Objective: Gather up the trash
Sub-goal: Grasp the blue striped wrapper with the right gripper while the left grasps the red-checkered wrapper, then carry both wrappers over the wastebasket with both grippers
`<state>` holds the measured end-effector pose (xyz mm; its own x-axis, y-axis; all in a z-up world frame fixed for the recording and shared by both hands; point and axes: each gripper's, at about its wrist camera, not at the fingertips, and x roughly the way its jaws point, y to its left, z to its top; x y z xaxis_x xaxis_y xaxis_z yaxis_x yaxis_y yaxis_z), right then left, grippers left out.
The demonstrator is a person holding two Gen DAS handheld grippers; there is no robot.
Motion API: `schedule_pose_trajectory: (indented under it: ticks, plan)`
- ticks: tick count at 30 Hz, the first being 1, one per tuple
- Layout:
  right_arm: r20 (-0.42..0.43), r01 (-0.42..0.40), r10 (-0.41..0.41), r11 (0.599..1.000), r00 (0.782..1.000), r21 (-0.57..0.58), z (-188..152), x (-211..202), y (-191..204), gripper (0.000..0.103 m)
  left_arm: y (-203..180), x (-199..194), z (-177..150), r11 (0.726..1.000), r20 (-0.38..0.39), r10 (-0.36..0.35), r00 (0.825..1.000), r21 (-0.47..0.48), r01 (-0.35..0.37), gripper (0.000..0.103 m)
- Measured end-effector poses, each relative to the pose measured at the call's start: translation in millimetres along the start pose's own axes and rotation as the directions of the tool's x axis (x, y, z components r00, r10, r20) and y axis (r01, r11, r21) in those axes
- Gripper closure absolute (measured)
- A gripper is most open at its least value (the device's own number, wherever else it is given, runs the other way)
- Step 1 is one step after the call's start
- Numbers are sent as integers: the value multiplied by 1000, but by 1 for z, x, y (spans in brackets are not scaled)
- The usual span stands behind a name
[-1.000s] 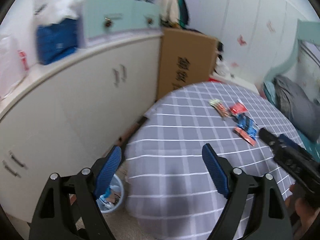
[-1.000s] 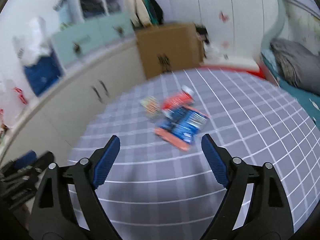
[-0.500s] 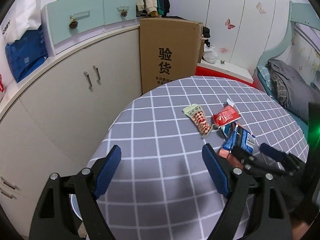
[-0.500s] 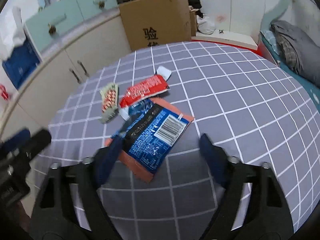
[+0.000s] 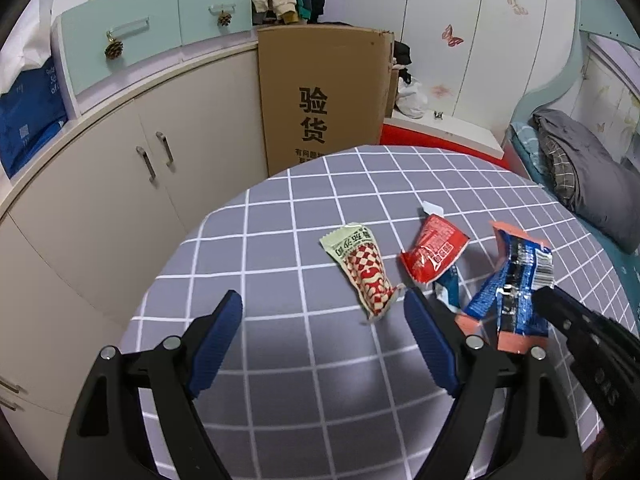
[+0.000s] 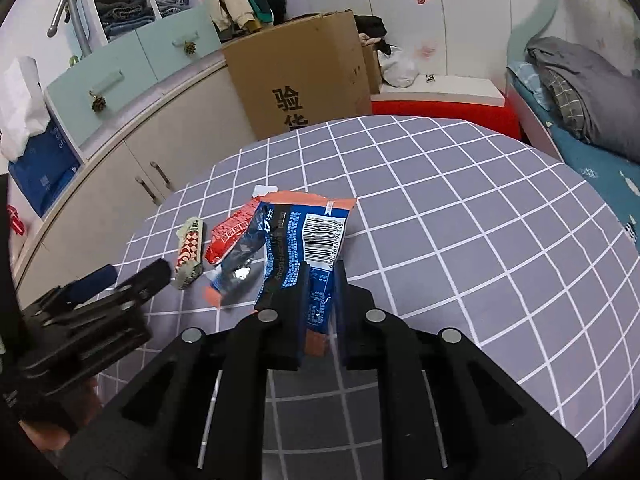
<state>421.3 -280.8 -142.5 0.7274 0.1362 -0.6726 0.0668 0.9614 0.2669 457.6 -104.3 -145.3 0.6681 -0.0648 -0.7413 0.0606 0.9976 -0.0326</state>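
My right gripper (image 6: 320, 280) is shut on a blue and orange snack wrapper (image 6: 304, 236) and holds it lifted off the round table (image 6: 460, 220); the wrapper shows in the left wrist view (image 5: 516, 280) too. A red wrapper (image 5: 434, 252) and a green and red checked wrapper (image 5: 364, 268) lie flat on the grey checked tablecloth (image 5: 280, 240). A small blue scrap (image 5: 450, 286) lies below the red wrapper. My left gripper (image 5: 324, 332) is open and empty, hovering just short of the checked wrapper.
A tall cardboard box (image 5: 324, 92) stands behind the table. Cream cabinets (image 5: 120, 184) with mint drawers (image 5: 120, 44) curve along the left. A bed with grey bedding (image 5: 580, 172) is on the right. A red and white platform (image 6: 440, 100) sits behind the table.
My right gripper has closed on the blue and orange wrapper and raised it off the table. My left gripper has swung from the floor side towards the table and the wrappers.
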Motion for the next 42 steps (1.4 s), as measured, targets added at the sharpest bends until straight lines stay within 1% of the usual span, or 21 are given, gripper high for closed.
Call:
schedule_pose_trajectory:
  ticks: [1, 2, 4, 7, 9, 10, 11, 13, 14, 21, 24, 29, 33, 38, 42]
  plan:
    - [-3, -5, 5, 1000, 1000, -1, 0, 1, 1, 91, 0, 3, 1, 1000, -5, -10, 1000, -8, 10, 26]
    - [-2, -11, 11, 1000, 1000, 0, 0, 0, 1, 91, 0, 5, 1, 1000, -8, -16, 1000, -12, 16, 33]
    - [2, -13, 13, 1000, 1000, -1, 2, 0, 3, 91, -2, 11, 2, 999, -25, -31, 999, -13, 30, 41]
    - [3, -25, 25, 1000, 1000, 2, 2, 0, 3, 91, -5, 19, 1, 999, -47, -41, 998, -9, 41, 51]
    - [2, -29, 29, 1000, 1000, 2, 2, 1, 3, 91, -8, 21, 0, 999, -42, -35, 998, 9, 36, 54]
    - [0, -28, 28, 1000, 1000, 0, 2, 1, 4, 91, -9, 21, 0, 999, -42, -35, 998, 15, 36, 60]
    - [0, -28, 28, 1000, 1000, -2, 2, 2, 4, 91, -9, 21, 0, 999, -38, -44, 998, 21, 45, 80]
    - [0, -29, 29, 1000, 1000, -4, 2, 2, 4, 91, -6, 21, 0, 998, -46, -59, 997, 12, 59, 98]
    - [2, -29, 29, 1000, 1000, -8, 2, 2, 4, 91, -5, 21, 0, 998, -50, -68, 996, 5, 69, 100]
    - [23, -41, 42, 999, 999, -35, 0, -3, 11, 92, 15, 0, -8, 993, -1, -116, 993, -26, 116, 102]
    - [37, -59, 61, 997, 997, -41, -1, -10, 16, 92, 27, -12, -14, 987, 8, -155, 988, -29, 155, 102]
    - [37, -77, 79, 995, 996, -64, -4, -14, 29, 91, 49, -41, -29, 979, 34, -201, 979, -30, 202, 102]
    - [28, -88, 90, 993, 996, -78, -11, -18, 42, 91, 66, -62, -40, 973, 51, -224, 973, -36, 226, 103]
    - [13, -117, 119, 988, 993, -100, -22, -25, 66, 92, 93, -88, -53, 973, 87, -219, 972, -58, 225, 103]
    - [5, -155, 157, 977, 988, -145, -31, -35, 103, 92, 118, -105, -60, 972, 106, -210, 972, -86, 219, 103]
